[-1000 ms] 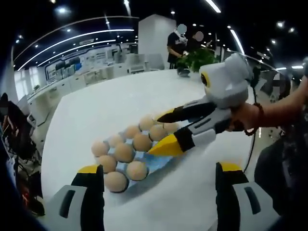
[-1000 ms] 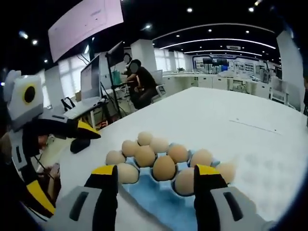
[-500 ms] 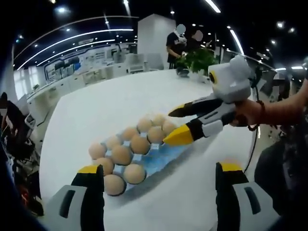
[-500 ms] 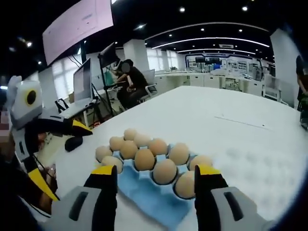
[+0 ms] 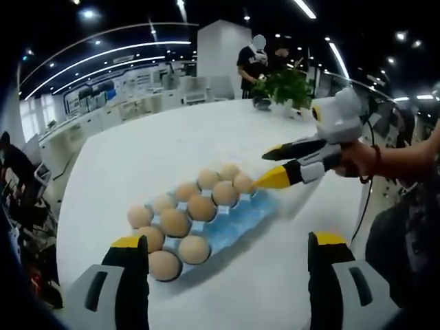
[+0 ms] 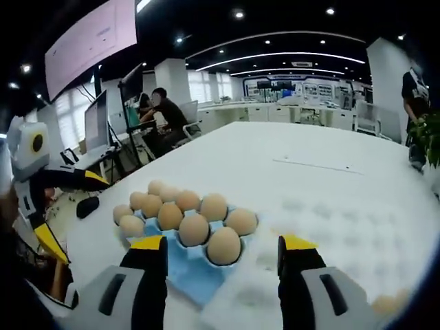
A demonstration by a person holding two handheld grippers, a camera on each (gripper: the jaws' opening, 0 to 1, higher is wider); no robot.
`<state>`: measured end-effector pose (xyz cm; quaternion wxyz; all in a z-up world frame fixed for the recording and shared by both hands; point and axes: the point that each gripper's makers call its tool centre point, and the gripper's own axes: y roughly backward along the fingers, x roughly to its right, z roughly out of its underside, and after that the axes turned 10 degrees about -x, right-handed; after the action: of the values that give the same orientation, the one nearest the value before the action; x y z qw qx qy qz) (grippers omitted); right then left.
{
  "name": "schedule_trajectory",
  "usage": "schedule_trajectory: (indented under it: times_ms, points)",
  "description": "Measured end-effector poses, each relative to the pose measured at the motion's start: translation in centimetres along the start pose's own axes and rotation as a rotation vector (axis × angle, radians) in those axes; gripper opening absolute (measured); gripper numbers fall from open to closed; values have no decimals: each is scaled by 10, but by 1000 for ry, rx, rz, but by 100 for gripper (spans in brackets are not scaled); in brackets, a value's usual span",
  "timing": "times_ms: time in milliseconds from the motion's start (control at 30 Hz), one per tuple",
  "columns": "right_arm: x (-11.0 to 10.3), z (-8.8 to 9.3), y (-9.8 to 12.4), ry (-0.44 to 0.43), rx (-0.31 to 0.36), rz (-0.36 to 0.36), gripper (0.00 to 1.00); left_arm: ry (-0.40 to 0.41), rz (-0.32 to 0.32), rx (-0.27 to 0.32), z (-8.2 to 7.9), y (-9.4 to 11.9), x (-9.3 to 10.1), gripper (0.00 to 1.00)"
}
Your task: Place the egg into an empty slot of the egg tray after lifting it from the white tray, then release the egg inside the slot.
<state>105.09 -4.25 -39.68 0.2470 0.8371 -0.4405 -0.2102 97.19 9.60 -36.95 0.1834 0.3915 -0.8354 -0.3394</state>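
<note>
Eggs [image 5: 201,207] crowd blue egg tray [image 5: 237,218] | right claw [image 5: 271,168] spread beside it | left claw [image 5: 227,275] spread, empty

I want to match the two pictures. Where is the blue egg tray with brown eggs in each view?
Left gripper view: the blue egg tray with brown eggs lies centre-left, above that view's own left jaw, with the right claw just past its far end.
Right gripper view: the tray lies lower left of centre, above that view's own left jaw.
Shared landmark: the white table under the tray.
</note>
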Motion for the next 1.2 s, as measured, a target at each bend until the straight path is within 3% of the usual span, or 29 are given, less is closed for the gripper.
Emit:
schedule_trajectory:
  times_ms: [500, 1200]
  points:
    - [51, 20, 23, -63, -11, 118, 67, -3, 0, 1, -2, 0, -4, 98]
    - [98, 41, 49, -138, -21, 223, 65, -17, 17, -2, -5, -5, -2, 98]
